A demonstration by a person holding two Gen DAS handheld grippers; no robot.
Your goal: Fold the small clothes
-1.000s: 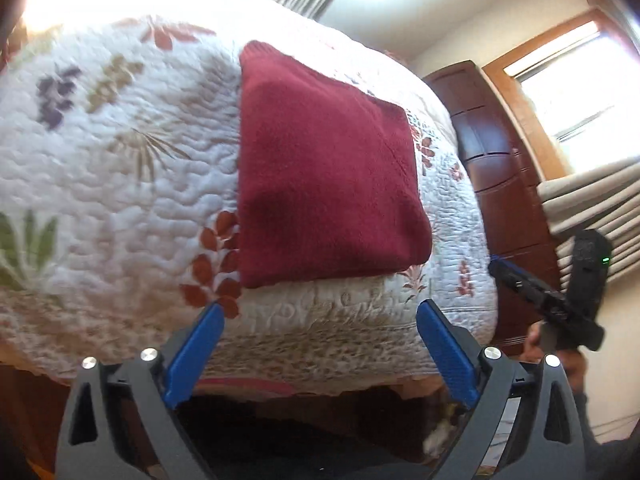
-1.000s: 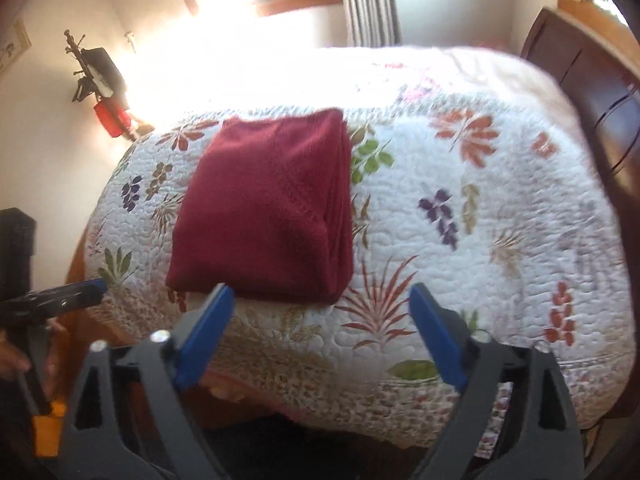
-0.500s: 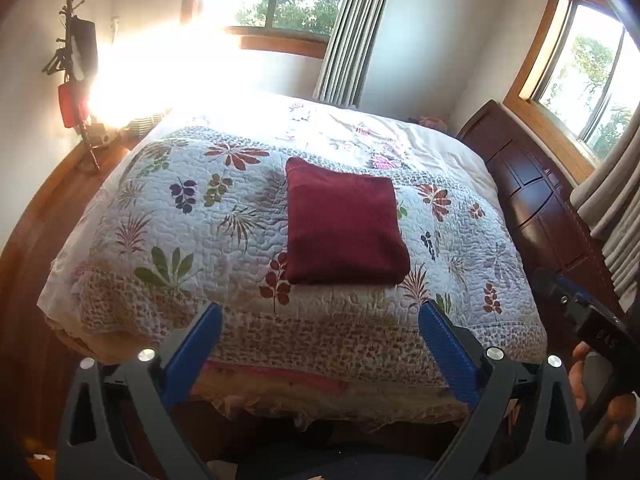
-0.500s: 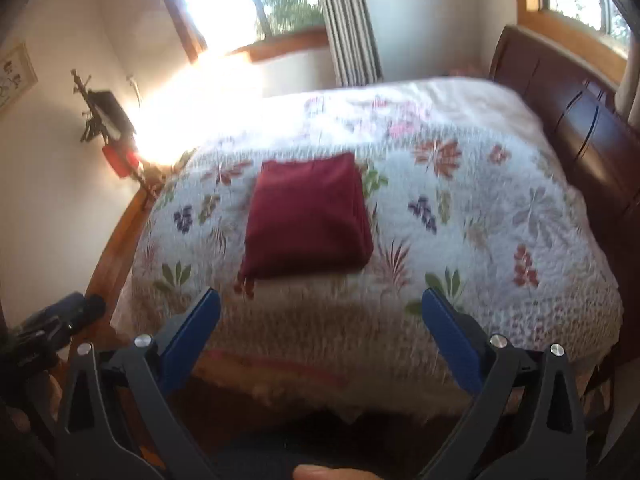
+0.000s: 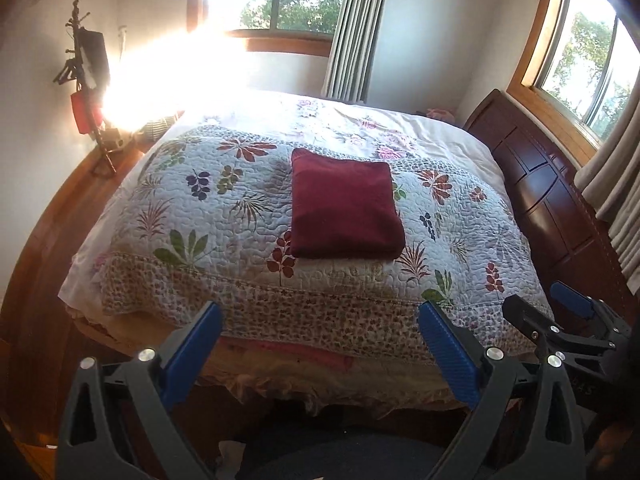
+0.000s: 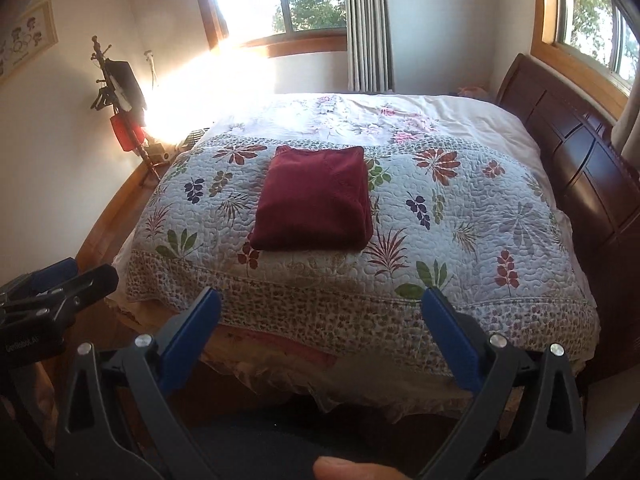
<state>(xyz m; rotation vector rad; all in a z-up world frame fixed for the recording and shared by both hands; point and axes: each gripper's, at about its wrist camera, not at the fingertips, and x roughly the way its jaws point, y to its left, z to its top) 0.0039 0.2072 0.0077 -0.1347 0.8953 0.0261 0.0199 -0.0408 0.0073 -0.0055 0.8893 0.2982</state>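
Note:
A dark red garment (image 5: 344, 208) (image 6: 316, 202) lies folded into a neat rectangle on the floral quilt (image 5: 224, 216) (image 6: 472, 216) of the bed, near its front half. My left gripper (image 5: 320, 316) is open and empty, held well back from the bed's front edge. My right gripper (image 6: 320, 300) is open too, with nothing between its blue pads, also short of the bed. The right gripper (image 5: 568, 312) shows at the right edge of the left wrist view, and the left gripper (image 6: 60, 284) at the left edge of the right wrist view.
A dark wooden headboard (image 5: 560, 200) (image 6: 580, 152) runs along the bed's right side. A stand with hanging bags (image 5: 86, 92) (image 6: 120, 116) is by the left wall. Windows with curtains (image 5: 352, 28) are behind the bed. A fingertip (image 6: 352, 468) shows at the bottom.
Both grippers have pulled back and up from the folded garment, which now looks smaller and farther away. The garment itself has stayed in place.

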